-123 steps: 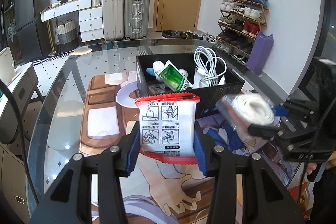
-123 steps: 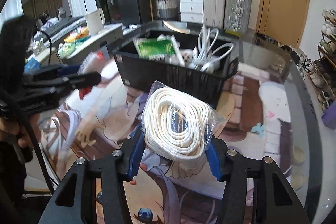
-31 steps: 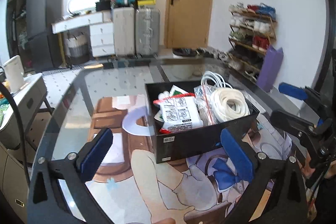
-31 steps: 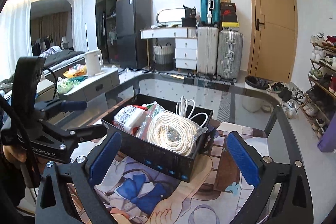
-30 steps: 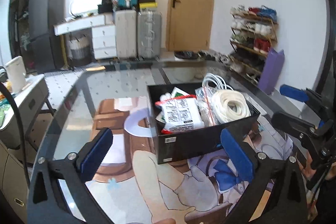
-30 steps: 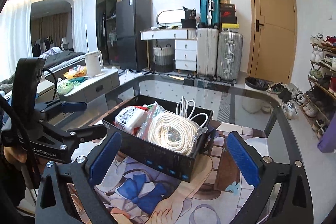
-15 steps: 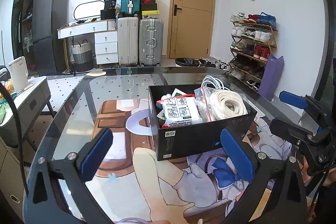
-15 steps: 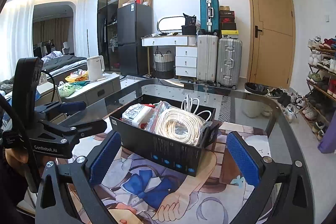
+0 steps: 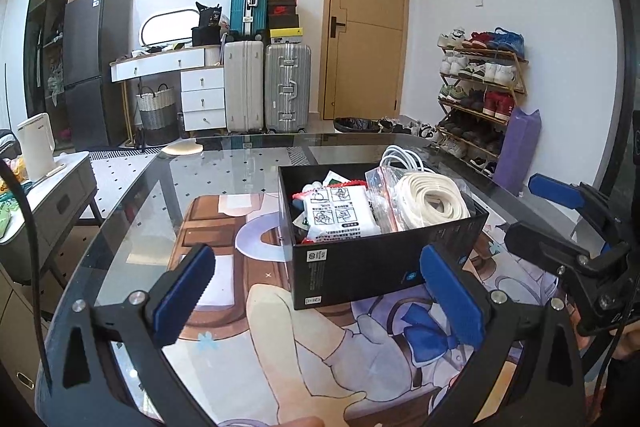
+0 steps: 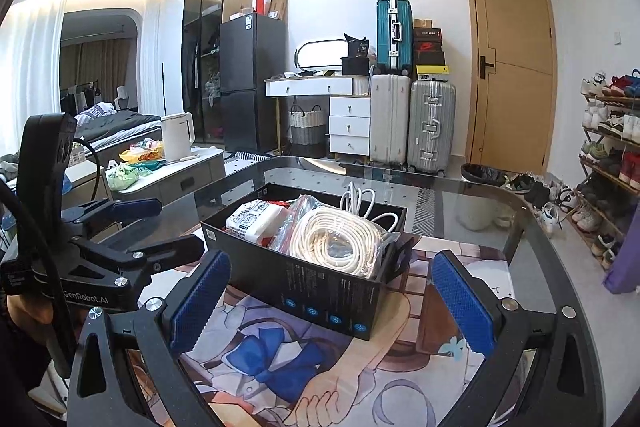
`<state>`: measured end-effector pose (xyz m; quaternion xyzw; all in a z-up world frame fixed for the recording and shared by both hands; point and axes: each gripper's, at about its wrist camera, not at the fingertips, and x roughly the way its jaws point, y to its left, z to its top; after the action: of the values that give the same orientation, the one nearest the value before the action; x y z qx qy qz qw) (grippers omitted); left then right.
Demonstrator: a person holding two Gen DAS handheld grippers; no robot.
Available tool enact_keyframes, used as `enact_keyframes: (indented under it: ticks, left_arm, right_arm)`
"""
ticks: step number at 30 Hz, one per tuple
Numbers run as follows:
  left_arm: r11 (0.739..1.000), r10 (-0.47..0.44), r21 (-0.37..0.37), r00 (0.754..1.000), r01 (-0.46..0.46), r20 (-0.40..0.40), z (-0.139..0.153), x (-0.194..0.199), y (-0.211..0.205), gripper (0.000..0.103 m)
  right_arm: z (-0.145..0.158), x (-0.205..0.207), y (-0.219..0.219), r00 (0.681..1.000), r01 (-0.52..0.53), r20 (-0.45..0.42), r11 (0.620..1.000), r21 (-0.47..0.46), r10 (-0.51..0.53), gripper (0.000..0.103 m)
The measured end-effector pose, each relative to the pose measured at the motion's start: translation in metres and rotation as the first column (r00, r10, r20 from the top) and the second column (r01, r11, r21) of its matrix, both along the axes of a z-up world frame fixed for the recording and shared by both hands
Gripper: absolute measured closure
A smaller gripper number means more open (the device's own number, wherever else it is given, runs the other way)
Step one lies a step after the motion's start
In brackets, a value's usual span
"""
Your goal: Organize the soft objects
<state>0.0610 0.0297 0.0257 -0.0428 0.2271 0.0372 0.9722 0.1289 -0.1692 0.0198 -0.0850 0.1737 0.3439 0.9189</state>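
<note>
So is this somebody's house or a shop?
Most likely somebody's home, a lived-in flat. There's a shoe rack full of shoes by the door, suitcases stacked against the wall, and a bed in the room behind. The black box sits on a glass table.

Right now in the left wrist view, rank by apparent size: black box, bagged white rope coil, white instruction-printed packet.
1. black box, clearly largest.
2-3. bagged white rope coil and white instruction-printed packet look about alike; both partly hidden inside the box, so no firm ranking.
</note>
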Motion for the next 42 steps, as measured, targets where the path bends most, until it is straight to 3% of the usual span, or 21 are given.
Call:
enact_keyframes:
  ticks: [42]
  left_arm:
    - [1.000, 0.000, 0.013, 1.000, 0.000, 0.004, -0.0013, 0.0004, -0.0015, 0.000]
  right_arm:
    - [-0.0046, 0.0018, 0.0010, 1.000, 0.003, 0.000, 1.000, 0.011, -0.003, 0.001]
